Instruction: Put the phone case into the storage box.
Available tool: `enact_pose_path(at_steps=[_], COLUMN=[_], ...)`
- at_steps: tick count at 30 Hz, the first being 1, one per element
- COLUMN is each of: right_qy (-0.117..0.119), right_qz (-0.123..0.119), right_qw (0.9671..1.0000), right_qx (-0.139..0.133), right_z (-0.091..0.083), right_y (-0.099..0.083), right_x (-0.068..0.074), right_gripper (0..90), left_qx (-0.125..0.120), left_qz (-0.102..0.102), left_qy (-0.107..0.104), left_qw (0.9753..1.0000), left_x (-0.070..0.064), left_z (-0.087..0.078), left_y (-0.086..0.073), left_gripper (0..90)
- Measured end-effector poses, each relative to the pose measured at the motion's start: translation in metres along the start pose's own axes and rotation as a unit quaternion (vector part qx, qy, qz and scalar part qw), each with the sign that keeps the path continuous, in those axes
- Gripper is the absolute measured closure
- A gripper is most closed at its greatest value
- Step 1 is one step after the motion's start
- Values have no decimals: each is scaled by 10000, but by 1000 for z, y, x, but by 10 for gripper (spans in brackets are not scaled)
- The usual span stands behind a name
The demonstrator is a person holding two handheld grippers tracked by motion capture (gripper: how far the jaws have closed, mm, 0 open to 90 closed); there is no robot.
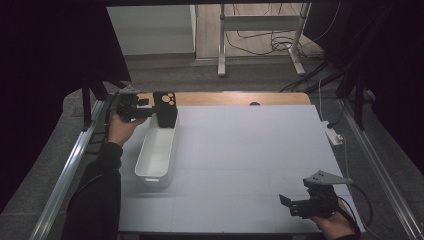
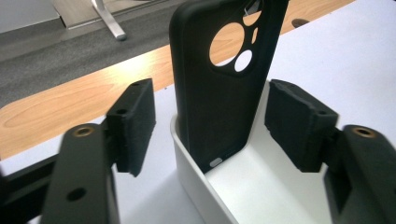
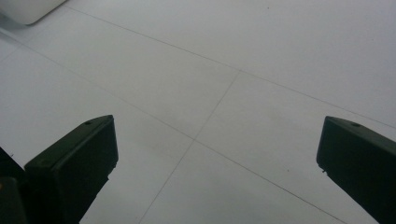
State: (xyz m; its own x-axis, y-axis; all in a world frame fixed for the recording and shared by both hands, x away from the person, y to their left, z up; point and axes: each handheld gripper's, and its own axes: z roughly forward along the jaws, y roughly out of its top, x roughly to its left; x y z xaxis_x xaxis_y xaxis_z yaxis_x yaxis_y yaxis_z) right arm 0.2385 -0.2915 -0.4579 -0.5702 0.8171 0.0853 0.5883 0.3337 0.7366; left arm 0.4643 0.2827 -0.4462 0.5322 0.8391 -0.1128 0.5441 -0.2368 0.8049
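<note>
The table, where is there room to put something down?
The wide grey table top between the white bin and the right gripper is bare. The bin's near end is free too. It is crowded at the bin's far end, where the black phone case stands by the left gripper.

Dim, flat lighting throughout; dark surroundings, close foreground parts slightly blurred.
</note>
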Motion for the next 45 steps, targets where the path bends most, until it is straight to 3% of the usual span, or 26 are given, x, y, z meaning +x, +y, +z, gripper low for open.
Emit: enact_pose_path(at_steps=[6, 16, 26, 33, 45], right_qy=[-2, -9, -5, 8, 26], right_qz=[-3, -15, -5, -19, -69], right_qw=[10000, 10000, 10000, 10000, 10000], right_qx=[5, 14, 9, 15, -10], right_z=[0, 0, 0, 0, 0], right_y=[0, 0, 0, 0, 0], right_x=[0, 0, 0, 1, 2], right_gripper=[0, 0, 0, 0, 0], left_qx=[-23, -196, -189, -168, -102], left_qz=[-118, -308, -238, -307, -217], left_qy=[-40, -287, -299, -332, -184], left_qw=[9999, 9989, 9991, 9988, 9995], left_x=[-2, -10, -16, -21, -38], left_z=[-4, -14, -23, -26, -36], left_y=[-3, -10, -14, -18, -22], left_gripper=[271, 195, 145, 87, 9])
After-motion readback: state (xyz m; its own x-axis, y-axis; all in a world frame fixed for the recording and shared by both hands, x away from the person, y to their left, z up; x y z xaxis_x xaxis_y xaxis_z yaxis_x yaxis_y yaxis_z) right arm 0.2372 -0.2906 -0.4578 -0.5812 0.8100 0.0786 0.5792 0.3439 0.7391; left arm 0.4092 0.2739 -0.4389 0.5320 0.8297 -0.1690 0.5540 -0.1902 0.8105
